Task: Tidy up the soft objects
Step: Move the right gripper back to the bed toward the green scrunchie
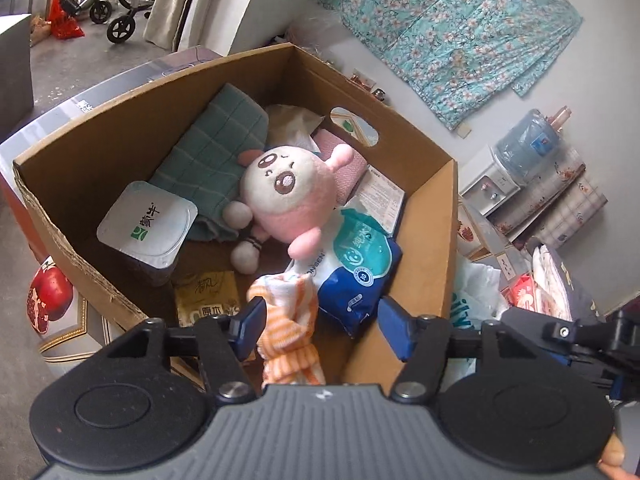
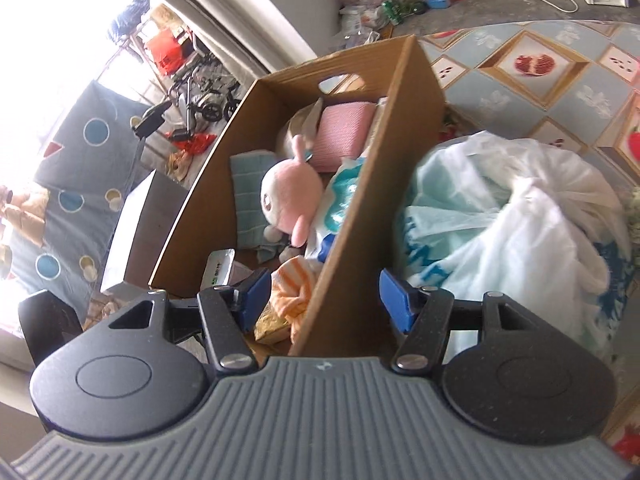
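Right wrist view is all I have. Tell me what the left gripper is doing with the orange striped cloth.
Observer: The orange striped cloth sits between the left gripper's fingers, above the cardboard box. The fingers stand apart and only one touches it.
Operator: Identify the white thing at the box's near end.
Observer: It's a yogurt cup with a foil lid, upright beside the green towel.
Operator: Report what's on the wall beyond the box.
Observer: A teal flowered cloth hangs there.
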The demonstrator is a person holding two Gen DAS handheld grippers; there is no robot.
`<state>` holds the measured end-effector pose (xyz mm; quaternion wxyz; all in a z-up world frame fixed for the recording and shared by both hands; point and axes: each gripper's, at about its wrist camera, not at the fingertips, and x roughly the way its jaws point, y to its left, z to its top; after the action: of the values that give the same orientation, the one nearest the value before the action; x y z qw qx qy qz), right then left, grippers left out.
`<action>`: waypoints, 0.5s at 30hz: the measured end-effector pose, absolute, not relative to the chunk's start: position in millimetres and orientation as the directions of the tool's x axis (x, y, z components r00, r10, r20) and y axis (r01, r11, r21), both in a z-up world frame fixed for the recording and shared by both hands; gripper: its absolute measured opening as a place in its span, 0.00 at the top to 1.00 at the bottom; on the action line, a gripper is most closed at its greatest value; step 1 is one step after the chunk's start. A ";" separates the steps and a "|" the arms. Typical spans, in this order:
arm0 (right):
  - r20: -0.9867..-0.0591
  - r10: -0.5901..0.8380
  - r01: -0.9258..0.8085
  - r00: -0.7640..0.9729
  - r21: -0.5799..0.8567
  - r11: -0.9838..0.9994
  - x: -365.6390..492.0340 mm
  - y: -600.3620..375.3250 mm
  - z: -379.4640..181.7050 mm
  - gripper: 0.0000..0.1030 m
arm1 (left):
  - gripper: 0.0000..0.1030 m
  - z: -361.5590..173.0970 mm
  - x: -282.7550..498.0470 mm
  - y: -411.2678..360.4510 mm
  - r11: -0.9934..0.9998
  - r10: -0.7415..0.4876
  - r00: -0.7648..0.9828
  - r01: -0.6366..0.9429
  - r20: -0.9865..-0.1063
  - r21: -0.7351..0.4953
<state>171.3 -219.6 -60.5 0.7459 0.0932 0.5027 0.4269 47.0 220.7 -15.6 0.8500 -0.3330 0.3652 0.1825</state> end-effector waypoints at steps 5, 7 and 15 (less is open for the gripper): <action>-0.641 0.746 -0.516 0.181 0.584 0.626 179.7 -252.1 -54.1 0.42 | 0.40 -2.3 44.2 212.8 0.738 0.116 0.678 -0.548 -0.726 -0.394; -0.623 0.747 -0.506 0.234 0.577 0.641 183.8 -274.2 -45.6 0.42 | 0.39 6.8 42.5 205.7 0.764 0.137 0.690 -0.530 -0.711 -0.368; -0.620 0.597 -0.392 0.510 0.449 0.802 208.5 -387.6 -24.5 0.37 | 0.15 30.3 58.8 140.5 0.913 0.122 0.760 -0.339 -0.639 -0.229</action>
<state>208.5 -387.6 -24.5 0.8597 0.1267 0.4028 0.2876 58.8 140.5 30.3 0.9229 -0.1676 0.3234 0.1250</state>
